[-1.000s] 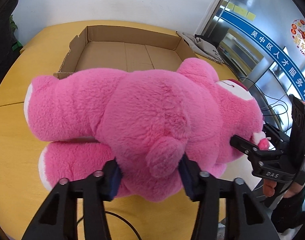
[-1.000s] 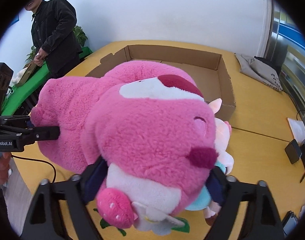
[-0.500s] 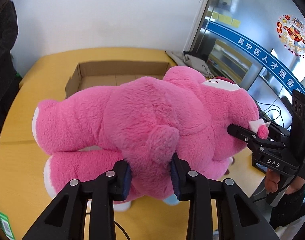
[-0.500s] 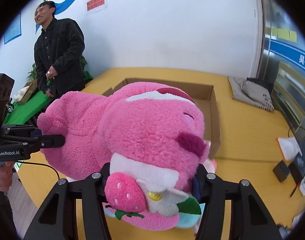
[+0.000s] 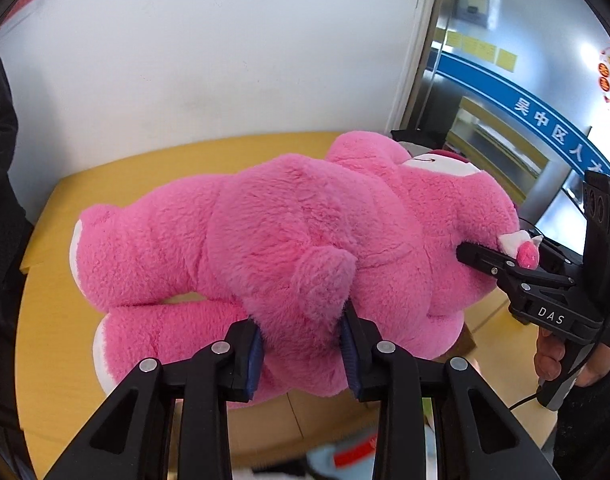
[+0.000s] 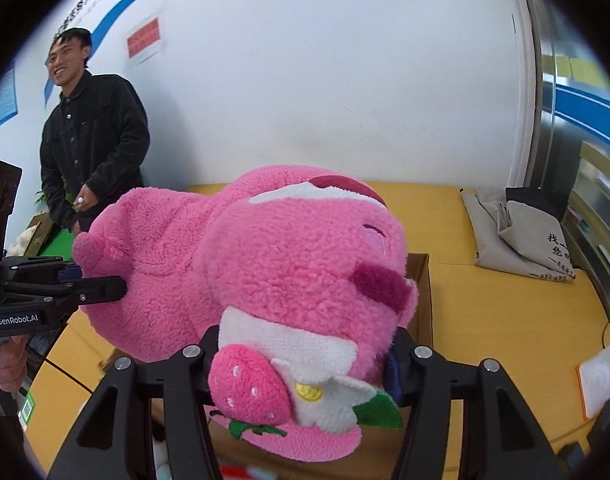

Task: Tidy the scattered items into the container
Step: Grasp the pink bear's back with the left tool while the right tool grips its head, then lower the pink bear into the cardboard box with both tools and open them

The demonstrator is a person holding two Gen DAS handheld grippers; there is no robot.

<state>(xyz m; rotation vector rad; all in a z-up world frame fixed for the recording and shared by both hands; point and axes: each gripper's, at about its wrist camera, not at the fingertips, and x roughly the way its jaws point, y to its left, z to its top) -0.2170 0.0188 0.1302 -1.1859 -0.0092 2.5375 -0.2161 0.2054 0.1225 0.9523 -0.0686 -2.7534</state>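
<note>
Gripping the fuzzy pink plush bear [image 5: 289,240] – left gripper [image 5: 303,350] clamped on rump, right gripper [image 6: 301,364] on head (raised higher than before) – above the cardboard box [image 6: 419,280].

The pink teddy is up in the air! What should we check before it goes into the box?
1. Left gripper squeezing the pink teddy's bottom: ok.
2. Right gripper squeezing its head end: ok.
3. Teddy lifted off the yellow table: ok.
4. Cardboard box under the teddy: ok, its edge shows below.
5. Room inside the box: cannot tell, the teddy hides it.
</note>
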